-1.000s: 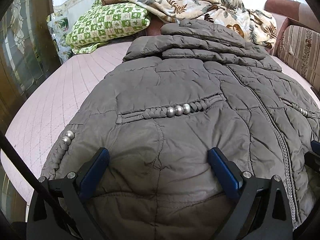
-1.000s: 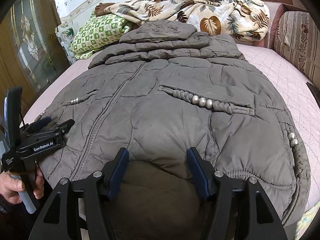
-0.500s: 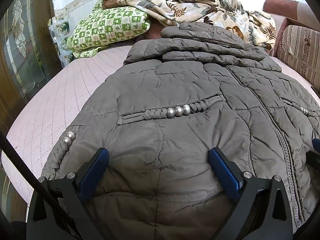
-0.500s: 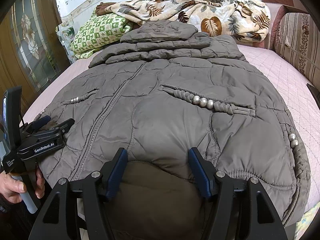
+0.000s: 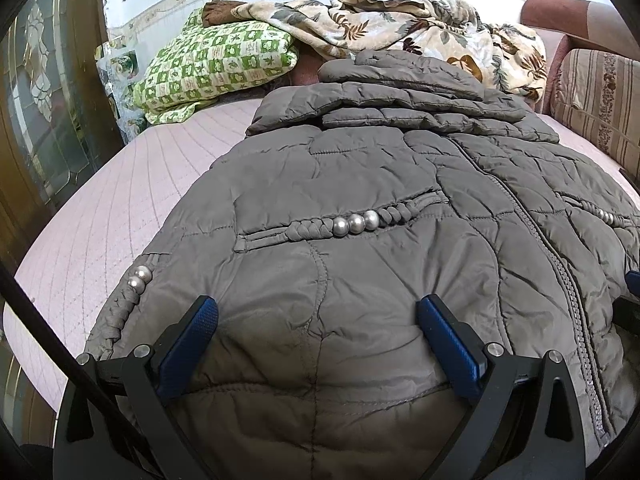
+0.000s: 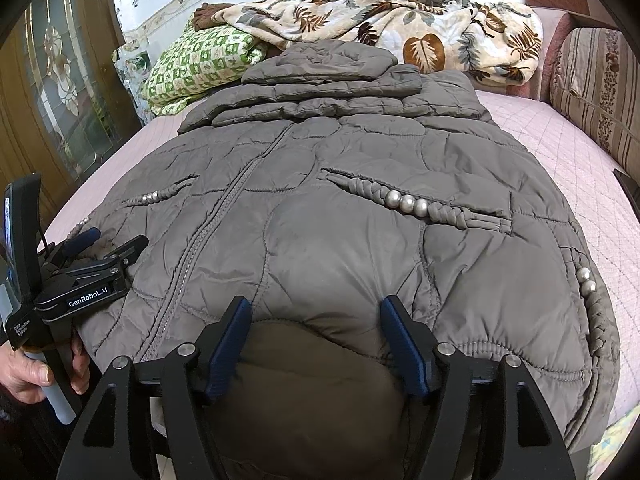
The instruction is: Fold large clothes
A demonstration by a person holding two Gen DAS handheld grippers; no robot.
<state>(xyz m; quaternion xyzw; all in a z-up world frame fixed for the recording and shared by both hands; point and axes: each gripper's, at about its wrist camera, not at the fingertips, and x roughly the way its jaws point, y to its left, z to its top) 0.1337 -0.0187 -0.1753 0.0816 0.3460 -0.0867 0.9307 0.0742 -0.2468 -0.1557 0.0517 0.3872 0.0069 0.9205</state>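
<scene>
Our left gripper [image 5: 316, 316] and right gripper [image 6: 316, 312] both gaping over grey quilted puffer jacket [image 6: 340, 216] hem, right's jaws just widened; slippery padding may slide free if we pinch shallow.

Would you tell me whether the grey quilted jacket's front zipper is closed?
Closed: the grey quilted jacket's zipper runs joined, both panels meeting.

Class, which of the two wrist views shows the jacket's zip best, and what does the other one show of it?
The right wrist view: the zip runs in full from the collar down to the hem of the jacket. The left wrist view shows the zip only at its right side, stretched by the lens.
</scene>
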